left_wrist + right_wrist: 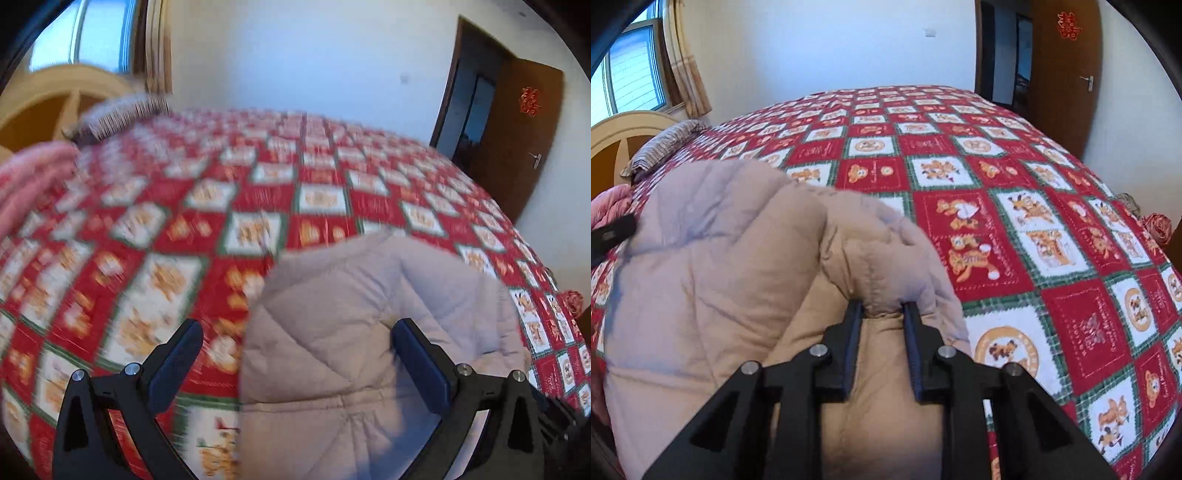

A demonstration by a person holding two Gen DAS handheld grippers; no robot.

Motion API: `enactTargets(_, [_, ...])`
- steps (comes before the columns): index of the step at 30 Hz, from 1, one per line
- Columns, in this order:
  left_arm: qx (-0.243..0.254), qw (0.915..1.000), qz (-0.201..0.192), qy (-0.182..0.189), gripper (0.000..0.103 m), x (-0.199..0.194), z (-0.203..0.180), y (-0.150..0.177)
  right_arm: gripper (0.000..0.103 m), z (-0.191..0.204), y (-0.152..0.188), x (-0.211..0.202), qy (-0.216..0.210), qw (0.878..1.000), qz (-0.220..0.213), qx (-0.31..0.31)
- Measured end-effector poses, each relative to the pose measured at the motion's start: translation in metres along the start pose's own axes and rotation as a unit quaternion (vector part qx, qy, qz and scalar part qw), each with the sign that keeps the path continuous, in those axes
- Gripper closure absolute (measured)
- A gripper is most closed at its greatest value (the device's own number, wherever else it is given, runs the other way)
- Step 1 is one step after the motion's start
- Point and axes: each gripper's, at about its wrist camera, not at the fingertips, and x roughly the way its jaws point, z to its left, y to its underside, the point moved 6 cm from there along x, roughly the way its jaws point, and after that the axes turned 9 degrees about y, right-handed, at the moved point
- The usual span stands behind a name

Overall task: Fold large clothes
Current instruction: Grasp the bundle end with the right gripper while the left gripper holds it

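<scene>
White walls stand around a big bed covered with a red and white checked quilt with little orange bears. At the far left are a window with a tan curtain and a round yellow wooden headboard, with a striped pillow just in front of it. A brown wooden door hangs open at the right.

On the near side of the bed lies the puffy beige quilted coat. It sits bunched up, not flat.

The left gripper has its jaws spread wide. The coat lies between them, but I see no pad squeezing it, and this picture is blurry.

The right gripper is pinching a thick fold of the coat at its right side. Its jaws are close together with the fabric pressed between them.

I think the coat is soft, light and squishy, and its smooth cloth could slip. A thin pinch may slide off. Grabbing a seam or an edge, with plenty of fabric inside the jaws, looks safest. Because it is floppy, both grippers should hold it well apart so it hangs straight.
</scene>
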Motion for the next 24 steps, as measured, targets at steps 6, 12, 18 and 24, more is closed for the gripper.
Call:
enactTargets(6, [0.003,1.0000,-0.002,0.004,0.001,0.019,-0.005,0.015,0.078,-0.008,0.016,-0.002,-0.020,0.999,0.002,0.046])
enactTargets(12, [-0.024,0.9991,0.012,0.033,0.001,0.033,0.000,0.019,0.078,-0.005,0.017,-0.001,-0.006,0.998,-0.012,0.054])
enactTargets(18, [-0.028,0.9989,0.023,0.031,0.001,0.039,0.000,0.022,0.078,-0.002,0.016,0.005,0.007,0.999,-0.009,0.046])
enactTargets(24, [-0.023,0.9992,0.026,0.020,0.000,0.042,0.001,0.022,0.078,-0.001,0.016,0.009,0.008,0.999,-0.006,0.044])
